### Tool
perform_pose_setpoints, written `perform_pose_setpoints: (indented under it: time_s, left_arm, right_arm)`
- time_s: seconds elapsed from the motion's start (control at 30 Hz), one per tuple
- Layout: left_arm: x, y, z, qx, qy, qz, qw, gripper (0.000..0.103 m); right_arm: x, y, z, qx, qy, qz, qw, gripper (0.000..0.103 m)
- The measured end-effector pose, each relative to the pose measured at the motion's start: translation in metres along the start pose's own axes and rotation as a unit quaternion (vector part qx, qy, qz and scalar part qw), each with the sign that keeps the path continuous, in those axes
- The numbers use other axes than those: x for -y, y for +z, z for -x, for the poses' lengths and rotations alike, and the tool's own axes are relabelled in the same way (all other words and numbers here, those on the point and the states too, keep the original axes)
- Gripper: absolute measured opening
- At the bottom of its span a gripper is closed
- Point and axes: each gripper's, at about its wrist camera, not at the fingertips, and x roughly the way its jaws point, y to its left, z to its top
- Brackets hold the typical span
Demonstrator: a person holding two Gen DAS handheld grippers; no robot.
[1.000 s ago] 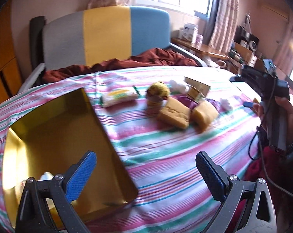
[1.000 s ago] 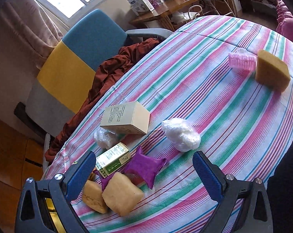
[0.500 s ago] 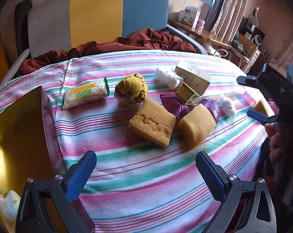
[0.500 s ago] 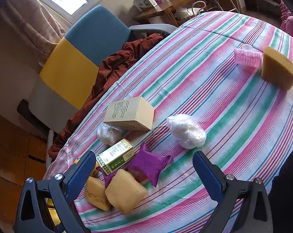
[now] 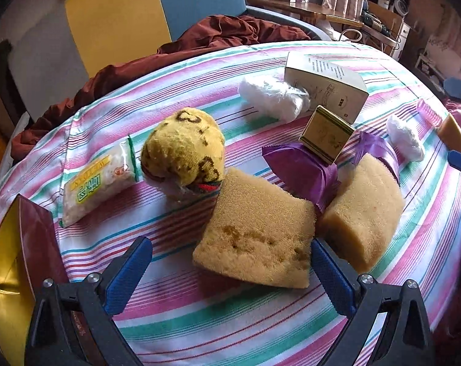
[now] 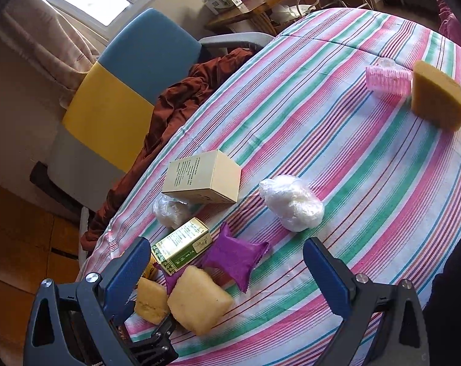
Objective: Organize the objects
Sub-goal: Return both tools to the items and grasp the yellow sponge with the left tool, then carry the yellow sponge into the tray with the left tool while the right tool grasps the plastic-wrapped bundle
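Spongy, light and compressible: sponge lies on striped surface, touching a second sponge. Judged best pinched across its side edges. Left hand-held gripper low, level, jaws wide, sponge between the tips. Right hand-held gripper wide, empty, above the clutter.

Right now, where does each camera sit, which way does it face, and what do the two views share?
Left wrist: on the left gripper, low over the striped tablecloth, facing a flat sponge; both blue fingers show, spread open.
Right wrist: on the right gripper, higher, looking across the table toward the chair; its open fingers show.
Shared: the beige box, purple packet, sponges.
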Motion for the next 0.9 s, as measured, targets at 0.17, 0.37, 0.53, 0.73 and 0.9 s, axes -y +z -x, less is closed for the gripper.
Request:
perform_pose_setpoints:
  time_s: [0.17,0.37,0.53,0.73,0.9]
  left_arm:
    - [0.004,0.0,-0.011,0.003,-0.018,0.011,0.9998,0.078]
    - [0.002,-0.027,0.005,0.043,-0.017,0.034,0.9984,0.068]
    - [0.004,-0.069,0.024,0.084,-0.007,0.043,0.9955,0.068]
    - [0.009,-0.082,0.026,0.106,-0.007,0.032,0.9938,0.069]
    - [0.011,-0.082,0.023,0.114,0.0,0.025,0.9932,0.069]
  right_arm:
    - [0.004,0.001,0.0,0.004,-0.014,-0.008,1.0,0.102]
    - [0.016,0.003,0.002,0.008,-0.026,-0.036,0.999,0.102]
    - [0.043,0.008,0.017,0.044,-0.029,-0.102,0.993,0.102]
    - [0.048,0.009,0.013,0.038,-0.054,-0.115,0.991,0.102]
    - [0.025,0.005,0.003,0.023,-0.086,-0.049,0.995,0.101]
